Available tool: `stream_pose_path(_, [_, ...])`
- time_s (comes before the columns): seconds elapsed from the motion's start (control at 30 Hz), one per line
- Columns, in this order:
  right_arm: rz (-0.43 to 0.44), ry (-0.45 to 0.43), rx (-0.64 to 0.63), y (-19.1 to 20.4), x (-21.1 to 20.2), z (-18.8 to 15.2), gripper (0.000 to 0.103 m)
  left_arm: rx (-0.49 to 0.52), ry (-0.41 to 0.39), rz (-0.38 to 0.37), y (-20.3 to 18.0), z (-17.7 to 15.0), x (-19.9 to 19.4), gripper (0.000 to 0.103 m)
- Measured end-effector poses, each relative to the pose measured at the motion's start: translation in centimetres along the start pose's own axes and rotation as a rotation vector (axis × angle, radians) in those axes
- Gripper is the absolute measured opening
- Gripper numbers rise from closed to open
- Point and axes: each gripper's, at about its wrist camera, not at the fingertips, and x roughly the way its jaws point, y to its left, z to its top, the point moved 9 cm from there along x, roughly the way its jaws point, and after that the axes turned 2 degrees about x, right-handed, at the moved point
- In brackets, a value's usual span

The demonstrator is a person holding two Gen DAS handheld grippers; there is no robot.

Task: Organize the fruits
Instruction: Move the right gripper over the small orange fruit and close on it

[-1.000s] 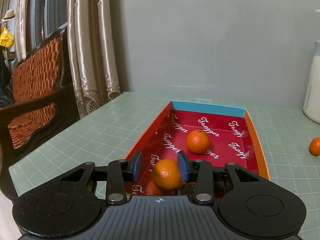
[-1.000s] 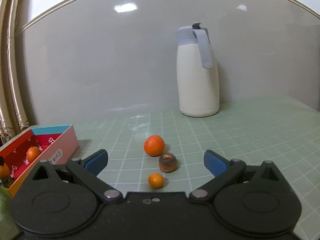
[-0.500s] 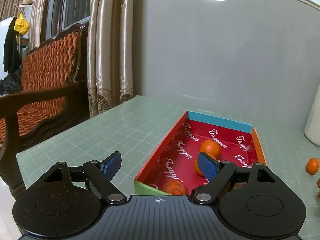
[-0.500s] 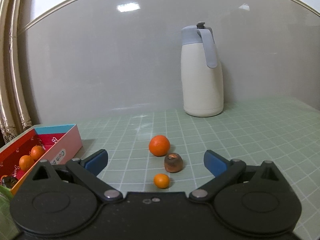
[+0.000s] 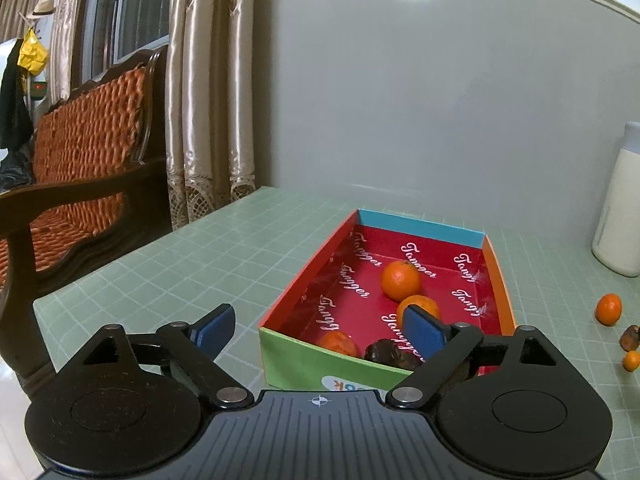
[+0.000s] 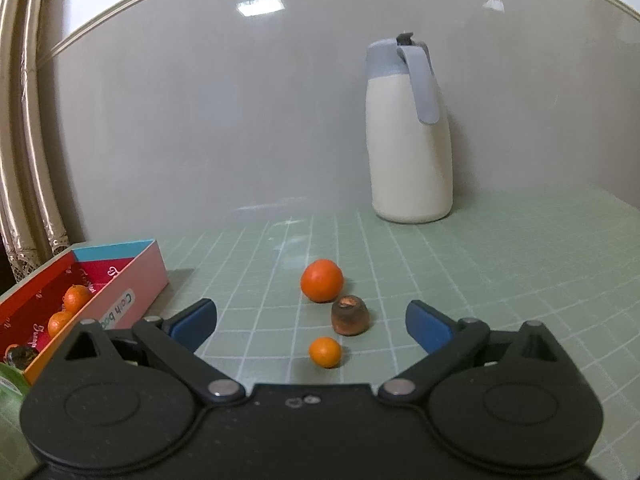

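Left gripper [image 5: 318, 330] released, nothing between the fingers; jaws have just been opening. Box [image 5: 496, 264] ahead and slightly right of the left fingers, its long axis running away along the pointing line. Right-hand left finger [image 5: 424, 330] overlaps the box's near end in view; other finger over bare bench beside the box. Four pieces inside: far orange [image 5: 400, 280], second orange [image 5: 420, 306] partly behind the finger, third orange [image 5: 339, 343] at the near wall, dark fruit [image 5: 390, 354] beside it.

Right gripper [image 6: 312, 322] spread wide, empty. Three loose pieces straight ahead of it, inside the span of its fingers: small orange [image 6: 325, 352] nearest, brown fruit [image 6: 350, 315] just beyond and a touch right, big orange [image 6: 322, 281] farthest, touching or nearly touching the brown one. From the left fingers the same three sit well off to the right, past the box. Right hand clearly nearer, so probably its pick next. Small orange round, no axis to align on; brown fruit stubby, lying tilted with cut end up. Likely risk: fingers closing on the small orange nudge the brown fruit.

Bench [image 6: 500, 280]: pale green gridded mat, flat, smooth, round fruit free to roll. White jug [image 6: 410, 140] at the back wall, well clear. Curtain [image 5: 200, 100] and wooden settee [image 5: 80, 152] left of the bench.
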Motion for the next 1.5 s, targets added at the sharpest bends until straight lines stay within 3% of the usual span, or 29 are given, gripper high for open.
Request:
stream_pose_path(0.1, [0.006, 0.032, 0.009, -0.1, 0.6, -0.4, 0.097, -0.005, -0.001, 0.003, 0.2, 0.0, -0.1, 0.091])
stream_pose_path(0.27, [0.027, 0.112, 0.045, -0.2, 2.1, -1.2, 0.078, 0.000, -0.011, 0.023, 0.8, -0.1, -0.2, 0.092])
stream_pose_path(0.93, [-0.018, 0.231, 0.026, 0.1, 4.9, -2.4, 0.073, -0.033, 0.015, 0.101, 5.2, -0.9, -0.2, 0.096])
stream_pose_path(1.0, [-0.018, 0.232, 0.017, 0.2, 4.9, -2.4, 0.067, -0.034, 0.017, 0.106, 5.5, -1.0, -0.2, 0.096])
stream_pose_path(1.07, [-0.017, 0.228, 0.010, 0.3, 5.0, -2.4, 0.053, -0.039, 0.020, 0.107, 5.7, -1.0, -0.1, 0.096])
stream_pose_path(1.2, [-0.008, 0.230, -0.011, 0.5, 5.1, -2.4, 0.042, -0.043, 0.020, 0.105, 5.7, -1.0, -0.1, 0.097])
stream_pose_path(1.33, [0.010, 0.234, -0.032, 0.9, 5.1, -2.5, 0.025, -0.034, 0.017, 0.105, 5.6, -1.0, -0.2, 0.097])
stream_pose_path(1.5, [0.030, 0.237, -0.018, 0.9, 5.1, -2.4, 0.016, -0.033, 0.017, 0.105, 5.5, -1.1, -0.1, 0.097])
